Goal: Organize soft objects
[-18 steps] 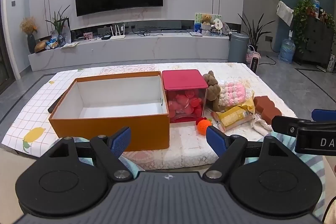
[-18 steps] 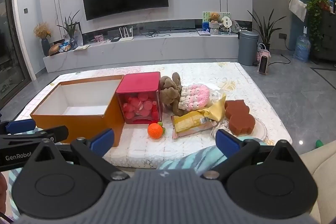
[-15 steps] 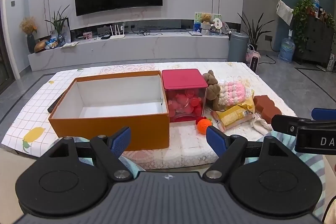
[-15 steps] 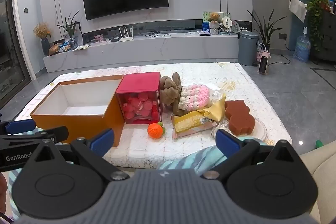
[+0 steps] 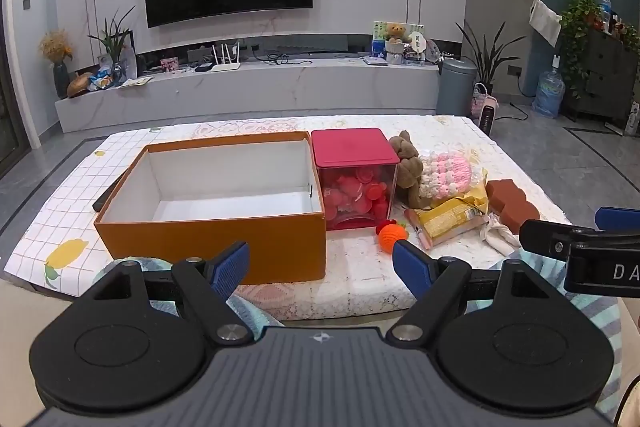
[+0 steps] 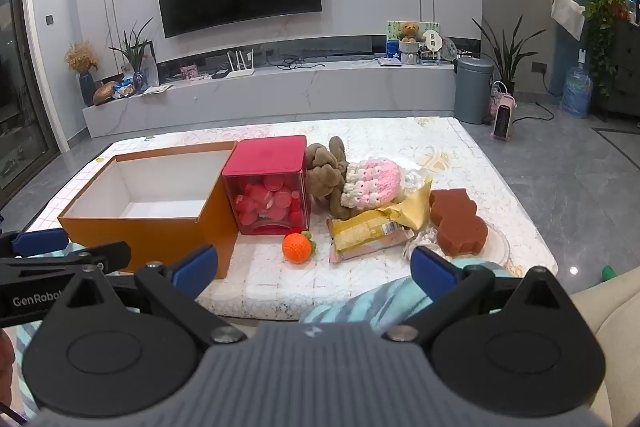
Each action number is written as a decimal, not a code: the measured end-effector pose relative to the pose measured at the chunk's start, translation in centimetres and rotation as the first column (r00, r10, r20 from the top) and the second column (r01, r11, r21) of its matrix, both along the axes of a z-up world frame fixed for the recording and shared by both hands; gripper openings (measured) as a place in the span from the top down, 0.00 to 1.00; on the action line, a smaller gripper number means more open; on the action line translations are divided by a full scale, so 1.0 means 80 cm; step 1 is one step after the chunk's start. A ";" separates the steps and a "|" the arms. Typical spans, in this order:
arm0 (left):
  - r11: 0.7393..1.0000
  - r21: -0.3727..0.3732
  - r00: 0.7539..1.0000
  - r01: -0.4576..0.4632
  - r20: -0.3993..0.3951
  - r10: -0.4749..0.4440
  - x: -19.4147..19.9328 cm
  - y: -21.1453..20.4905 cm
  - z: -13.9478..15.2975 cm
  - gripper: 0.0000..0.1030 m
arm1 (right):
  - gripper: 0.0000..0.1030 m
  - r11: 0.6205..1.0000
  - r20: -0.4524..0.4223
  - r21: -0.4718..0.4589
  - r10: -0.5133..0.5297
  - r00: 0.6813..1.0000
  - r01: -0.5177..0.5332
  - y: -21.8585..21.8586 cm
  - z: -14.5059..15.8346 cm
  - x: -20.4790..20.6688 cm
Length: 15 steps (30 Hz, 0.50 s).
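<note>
Both hand-held grippers, left and right, hang wide open and empty at the near edge; soft toys lie right of the empty orange box, likely their destination.

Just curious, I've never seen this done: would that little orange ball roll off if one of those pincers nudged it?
Probably a little: the orange ball looks round and lies free on the mat. Its green leaf tuft and knitted-looking surface may stop it soon. It seems light and squashy.
</note>
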<state>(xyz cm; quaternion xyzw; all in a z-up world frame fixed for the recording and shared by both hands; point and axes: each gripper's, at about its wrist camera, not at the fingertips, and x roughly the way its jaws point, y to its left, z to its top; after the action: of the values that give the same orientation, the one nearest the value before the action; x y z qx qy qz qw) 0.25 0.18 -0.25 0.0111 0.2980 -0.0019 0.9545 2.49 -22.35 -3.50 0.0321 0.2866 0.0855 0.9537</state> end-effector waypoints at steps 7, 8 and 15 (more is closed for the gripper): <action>1.000 -0.007 1.000 0.003 0.007 -0.003 -0.001 0.002 0.000 0.08 | 0.03 1.000 -0.010 0.001 0.001 1.000 -0.001 0.001 -0.001 0.002; 1.000 -0.004 1.000 0.002 0.009 -0.002 -0.001 0.001 0.000 0.08 | 0.03 1.000 -0.012 0.003 0.001 1.000 -0.001 0.000 -0.001 0.002; 0.999 -0.032 1.000 0.001 -0.005 -0.001 -0.002 0.004 0.000 0.13 | 0.03 1.000 -0.019 0.003 0.009 1.000 -0.009 0.002 -0.002 0.002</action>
<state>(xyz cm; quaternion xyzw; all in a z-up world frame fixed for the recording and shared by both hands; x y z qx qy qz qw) 0.11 0.53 -0.28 -0.0043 0.3001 -0.0071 0.9539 2.64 -22.23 -3.67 0.0331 0.2956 0.0899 0.9505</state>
